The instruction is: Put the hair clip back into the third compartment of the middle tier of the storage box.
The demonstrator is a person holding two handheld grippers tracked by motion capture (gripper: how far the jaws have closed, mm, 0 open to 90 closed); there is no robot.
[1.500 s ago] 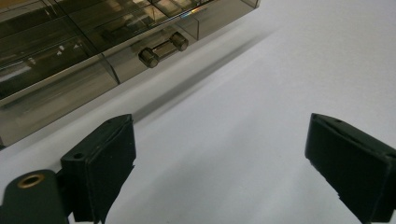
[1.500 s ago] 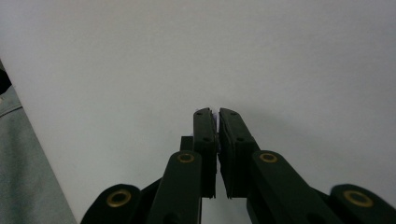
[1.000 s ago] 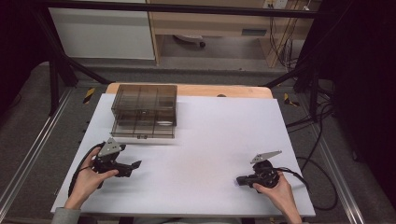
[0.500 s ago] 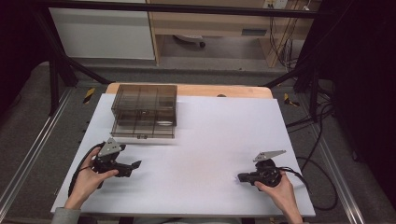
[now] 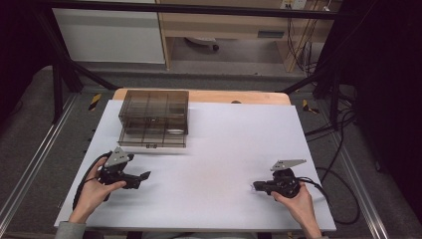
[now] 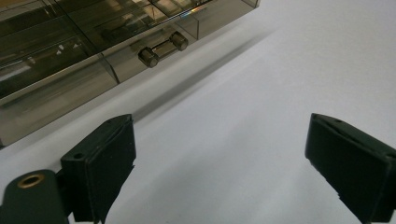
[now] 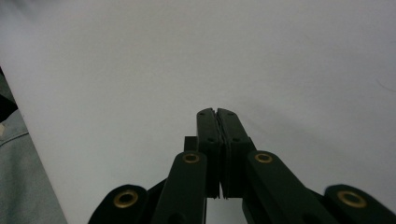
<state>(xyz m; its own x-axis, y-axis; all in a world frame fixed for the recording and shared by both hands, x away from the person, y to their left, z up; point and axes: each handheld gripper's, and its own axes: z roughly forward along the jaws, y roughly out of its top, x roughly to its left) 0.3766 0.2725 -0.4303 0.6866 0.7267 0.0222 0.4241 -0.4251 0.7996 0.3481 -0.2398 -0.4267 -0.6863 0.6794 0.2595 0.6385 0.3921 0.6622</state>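
A smoky clear plastic drawer box (image 5: 153, 118) stands at the table's back left; in the left gripper view its lower drawer front with a small bar handle (image 6: 162, 48) lies just ahead. My left gripper (image 5: 142, 178) rests on the white table near the front left, held by a hand, its jaws wide open with nothing between them (image 6: 219, 154). My right gripper (image 5: 258, 187) lies at the front right in the other hand, pointing left. Its two jaws are pressed together (image 7: 217, 116) with nothing between them.
The white table (image 5: 224, 144) stretches between the two grippers. Cables (image 5: 338, 189) trail off its right edge. A grey sleeve (image 7: 23, 177) shows at the left of the right gripper view. Dark frame bars and floor surround the table.
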